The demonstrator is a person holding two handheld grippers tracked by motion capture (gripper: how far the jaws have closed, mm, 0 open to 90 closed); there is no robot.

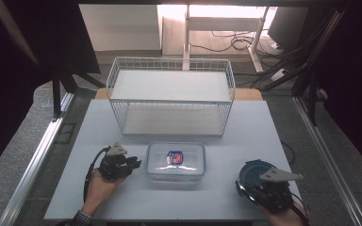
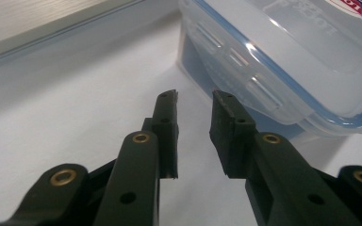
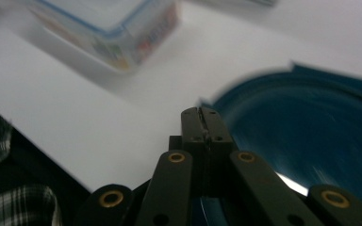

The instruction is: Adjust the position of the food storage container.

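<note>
A clear plastic container [image 1: 176, 161] with a blue-rimmed lid and a blue and red label lies at the table's front middle. My left gripper [image 1: 136, 164] sits just left of it. In the left gripper view it [image 2: 194, 101] is open a little with nothing between the jaws, its tips close to the container's [image 2: 283, 52] side latch. A dark blue plate [image 1: 253, 170] lies at the front right. My right gripper [image 1: 249, 184] hovers over its near edge. In the right gripper view it [image 3: 201, 113] is shut beside the plate's [image 3: 311, 136] rim, with the container [image 3: 108, 28] blurred at the upper left.
A white wire basket shelf [image 1: 169, 100] stands behind the container, across the back of the white table [image 1: 122, 197]. Metal rails run along both sides of the table. A plaid sleeve [image 3: 9, 207] shows at the table's near edge.
</note>
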